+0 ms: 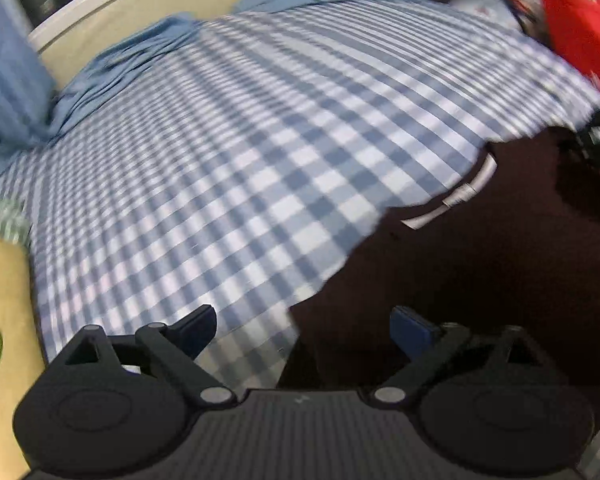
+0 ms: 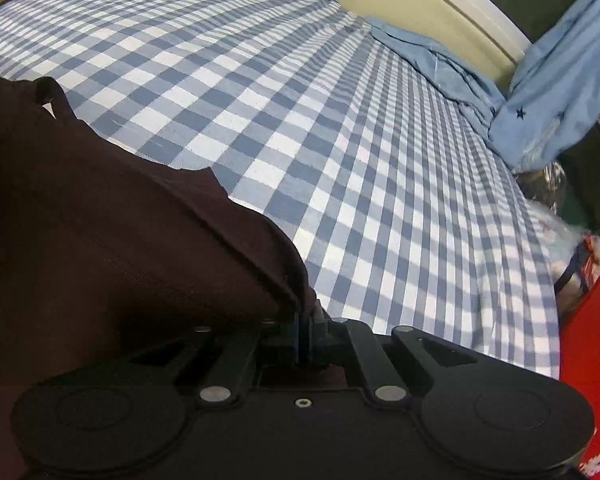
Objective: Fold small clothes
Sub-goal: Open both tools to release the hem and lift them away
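Nearest to the viewer, the left gripper (image 1: 302,330) is hanging over the bed with its two black fingers spread wide and nothing between them; its blue pads (image 1: 410,330) are showing clear of any cloth. Just beyond its right finger, the dark maroon knit garment (image 1: 480,264) is lying on the blue-and-white checked bedsheet (image 1: 220,160), with a pale curved strip (image 1: 456,196) near its upper edge — a label or neck trim, too blurred to tell which. The whole left view is smeared, so the garment's outline there is hard to follow, and its right part is running out of sight at the picture's edge.

The right gripper (image 2: 305,342) is clenched on a folded edge of that same maroon garment (image 2: 112,240); the fingertips are almost buried in the cloth, so only a sliver of blue pad is showing. The fabric is draping away to the left from the pinch, and its lower part is cut off behind the gripper body.

Farther out, a rumpled light-blue cloth (image 2: 432,56) is bunching along the far edge of the sheet against a cream-coloured bed frame (image 2: 420,4). A bright red object (image 1: 580,28) is sitting at the side — only partly in frame, its shape unclear — beside a jumble of items too blurred to name.
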Demonstrator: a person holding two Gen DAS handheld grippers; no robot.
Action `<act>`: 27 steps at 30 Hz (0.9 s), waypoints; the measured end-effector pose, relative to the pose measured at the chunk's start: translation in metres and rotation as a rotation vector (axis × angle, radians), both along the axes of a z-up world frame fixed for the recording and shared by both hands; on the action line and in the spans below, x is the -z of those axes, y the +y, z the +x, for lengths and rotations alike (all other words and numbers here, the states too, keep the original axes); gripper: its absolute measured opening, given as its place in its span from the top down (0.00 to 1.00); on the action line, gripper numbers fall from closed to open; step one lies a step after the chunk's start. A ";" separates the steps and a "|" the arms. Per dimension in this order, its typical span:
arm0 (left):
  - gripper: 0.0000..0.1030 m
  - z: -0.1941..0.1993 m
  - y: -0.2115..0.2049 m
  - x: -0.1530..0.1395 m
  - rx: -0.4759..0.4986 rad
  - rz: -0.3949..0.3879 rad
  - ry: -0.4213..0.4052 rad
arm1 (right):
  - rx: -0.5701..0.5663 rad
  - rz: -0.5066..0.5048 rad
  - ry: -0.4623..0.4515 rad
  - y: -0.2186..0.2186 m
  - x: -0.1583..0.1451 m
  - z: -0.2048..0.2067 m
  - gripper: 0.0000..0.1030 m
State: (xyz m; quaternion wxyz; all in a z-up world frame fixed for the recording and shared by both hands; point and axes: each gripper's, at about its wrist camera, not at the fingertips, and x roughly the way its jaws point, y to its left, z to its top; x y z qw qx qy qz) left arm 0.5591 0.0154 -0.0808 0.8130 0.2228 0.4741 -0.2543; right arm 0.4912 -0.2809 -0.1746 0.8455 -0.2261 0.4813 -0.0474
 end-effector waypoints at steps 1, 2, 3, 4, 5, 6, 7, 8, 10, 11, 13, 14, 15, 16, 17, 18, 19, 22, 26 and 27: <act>0.07 0.000 0.006 -0.001 -0.028 -0.015 0.002 | 0.001 0.000 0.000 0.000 0.000 0.000 0.96; 0.06 0.000 0.009 -0.001 -0.052 -0.026 0.000 | 0.009 -0.002 0.000 0.001 0.001 0.000 0.94; 0.03 -0.002 0.012 0.000 -0.078 -0.037 -0.004 | 0.025 0.002 0.000 0.000 0.001 0.002 0.92; 0.01 -0.005 0.014 0.002 -0.108 -0.050 -0.009 | 0.055 0.015 -0.002 -0.002 0.001 0.004 0.86; 0.01 -0.009 0.015 0.007 -0.141 -0.062 -0.011 | 0.089 0.029 -0.009 -0.004 -0.001 0.005 0.75; 0.01 -0.013 0.013 0.012 -0.168 -0.062 -0.007 | 0.119 0.039 -0.023 -0.006 -0.003 0.006 0.67; 0.01 -0.017 0.012 0.020 -0.197 -0.052 -0.001 | 0.149 0.051 -0.045 -0.009 -0.007 0.006 0.50; 0.01 -0.021 0.010 0.028 -0.225 -0.047 0.002 | 0.172 0.059 -0.070 -0.011 -0.011 0.005 0.34; 0.01 -0.030 0.009 0.038 -0.268 -0.058 0.004 | 0.199 0.089 -0.116 -0.015 -0.019 0.000 0.16; 0.01 -0.034 0.009 0.044 -0.295 -0.060 0.011 | 0.217 0.103 -0.137 -0.016 -0.023 -0.005 0.10; 0.01 -0.039 0.007 0.055 -0.372 -0.025 0.015 | 0.259 0.109 -0.148 -0.018 -0.026 -0.015 0.08; 0.01 -0.041 0.008 0.060 -0.419 0.004 0.015 | 0.282 0.113 -0.144 -0.018 -0.027 -0.019 0.06; 0.01 -0.043 0.009 0.065 -0.455 0.029 0.017 | 0.309 0.122 -0.133 -0.018 -0.025 -0.026 0.04; 0.01 -0.047 0.010 0.069 -0.481 0.050 0.018 | 0.330 0.129 -0.116 -0.016 -0.022 -0.035 0.02; 0.01 -0.050 0.010 0.074 -0.506 0.080 0.018 | 0.340 0.124 -0.107 -0.014 -0.019 -0.042 0.02; 0.01 -0.052 0.012 0.078 -0.527 0.119 0.018 | 0.351 0.101 -0.096 -0.011 -0.014 -0.051 0.02; 0.01 -0.054 0.011 0.084 -0.541 0.162 0.021 | 0.360 0.072 -0.081 -0.009 -0.009 -0.058 0.02; 0.01 -0.061 0.016 0.091 -0.566 0.233 0.038 | 0.398 0.004 -0.038 -0.013 0.007 -0.078 0.01; 0.01 -0.071 0.024 0.080 -0.606 0.224 0.035 | 0.478 0.031 -0.069 -0.026 0.005 -0.099 0.01; 0.01 -0.073 0.026 0.077 -0.617 0.224 0.035 | 0.489 0.022 -0.085 -0.027 0.001 -0.103 0.01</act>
